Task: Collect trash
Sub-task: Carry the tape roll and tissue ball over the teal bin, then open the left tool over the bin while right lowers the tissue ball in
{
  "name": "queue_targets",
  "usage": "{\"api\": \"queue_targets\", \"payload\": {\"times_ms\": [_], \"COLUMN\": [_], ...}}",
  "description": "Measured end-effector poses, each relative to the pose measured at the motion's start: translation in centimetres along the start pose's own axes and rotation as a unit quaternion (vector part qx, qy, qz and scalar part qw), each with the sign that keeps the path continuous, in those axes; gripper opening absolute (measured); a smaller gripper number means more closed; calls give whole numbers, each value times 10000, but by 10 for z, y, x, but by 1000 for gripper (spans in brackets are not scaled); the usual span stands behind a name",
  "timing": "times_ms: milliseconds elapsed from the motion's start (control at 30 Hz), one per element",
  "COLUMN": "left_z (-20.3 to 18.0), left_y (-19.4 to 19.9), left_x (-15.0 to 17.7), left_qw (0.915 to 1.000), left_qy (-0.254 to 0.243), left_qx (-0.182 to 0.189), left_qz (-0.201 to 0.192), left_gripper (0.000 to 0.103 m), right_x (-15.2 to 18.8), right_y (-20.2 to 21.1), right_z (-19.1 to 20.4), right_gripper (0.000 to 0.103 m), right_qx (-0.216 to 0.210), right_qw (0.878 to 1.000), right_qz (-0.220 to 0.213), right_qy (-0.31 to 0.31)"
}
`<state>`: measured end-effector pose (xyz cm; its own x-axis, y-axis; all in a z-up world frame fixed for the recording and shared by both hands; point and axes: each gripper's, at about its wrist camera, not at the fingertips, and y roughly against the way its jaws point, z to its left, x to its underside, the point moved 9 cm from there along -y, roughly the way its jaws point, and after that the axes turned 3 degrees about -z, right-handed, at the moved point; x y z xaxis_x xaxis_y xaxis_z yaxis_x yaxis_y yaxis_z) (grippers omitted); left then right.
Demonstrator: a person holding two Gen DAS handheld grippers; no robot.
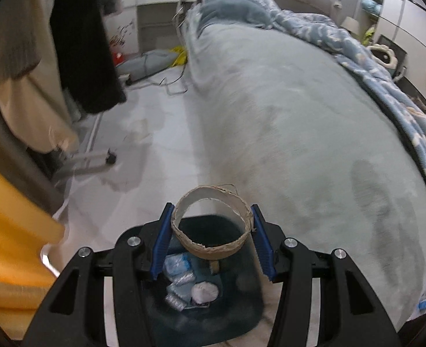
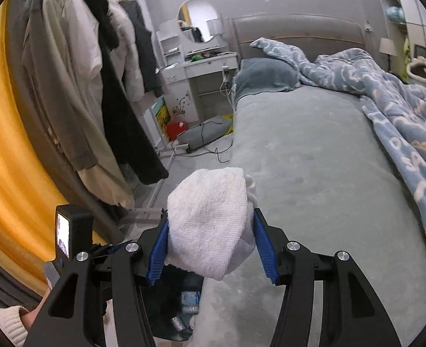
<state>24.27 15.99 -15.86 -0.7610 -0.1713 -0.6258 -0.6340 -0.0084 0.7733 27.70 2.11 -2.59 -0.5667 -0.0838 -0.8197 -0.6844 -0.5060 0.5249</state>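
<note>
Cardboard ring and white cloth gripped beside the bin

Cardboard ring (image 1: 212, 222), a worn tape core with frayed edges, sat pinched between the blue pads of the left gripper (image 1: 212, 225), one pad on each outer side, ring opening roughly toward the camera. Jaws partly closed on it. Directly below the ring was the dark trash bin (image 1: 250, 303), standing on the floor against the edge of the bed (image 1: 299, 133). Inside the bin: crumpled clear plastic bottles (image 1: 178, 266) and a white wad (image 1: 204, 292).

Right gripper (image 2: 210, 231) clamped a folded white cloth (image 2: 210, 219), terry-like texture, bulging up and forward past the pads; both blue pads pressed into its sides. It hung over the near edge of the bed, with the bin (image 2: 181, 289) below and left, bottles (image 2: 188, 300) visible in it.

Left gripper's body with a small lit screen (image 2: 65, 231) showed at the left of the right wrist view; a hand (image 2: 30, 315) in a cream sleeve was under it.

Surroundings: grey-green bedsheet, blue patterned blanket (image 2: 392, 110) bunched on the far side, coats on a rack (image 2: 97, 92), orange curtain (image 2: 1, 144), white dressing table (image 2: 195, 63). Left view was slightly blurred.
</note>
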Motion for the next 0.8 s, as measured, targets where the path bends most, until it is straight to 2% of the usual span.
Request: {"api": "queue_targets", "payload": {"times_ms": [233, 367, 667, 800], "left_z": [40, 54, 78, 84], "left_y": [-22, -37, -61, -66], "left_x": [30, 52, 96, 108], "left_qw": [9978, 9956, 9877, 9833], "left_qy": [512, 588, 515, 583], "left_qx": [-12, -77, -128, -66], "left_qz": [428, 731, 1474, 1725], "left_gripper": [55, 55, 56, 56], "right_x": [4, 12, 58, 67], "right_y": [-28, -45, -105, -120], "right_z": [34, 50, 87, 100], "right_gripper": [55, 55, 55, 55], "right_qx": [-321, -380, -529, -591], "right_qw": [9993, 9987, 9915, 9898], "right_qz": [195, 330, 1133, 1232], "right_qy": [-70, 78, 350, 403]}}
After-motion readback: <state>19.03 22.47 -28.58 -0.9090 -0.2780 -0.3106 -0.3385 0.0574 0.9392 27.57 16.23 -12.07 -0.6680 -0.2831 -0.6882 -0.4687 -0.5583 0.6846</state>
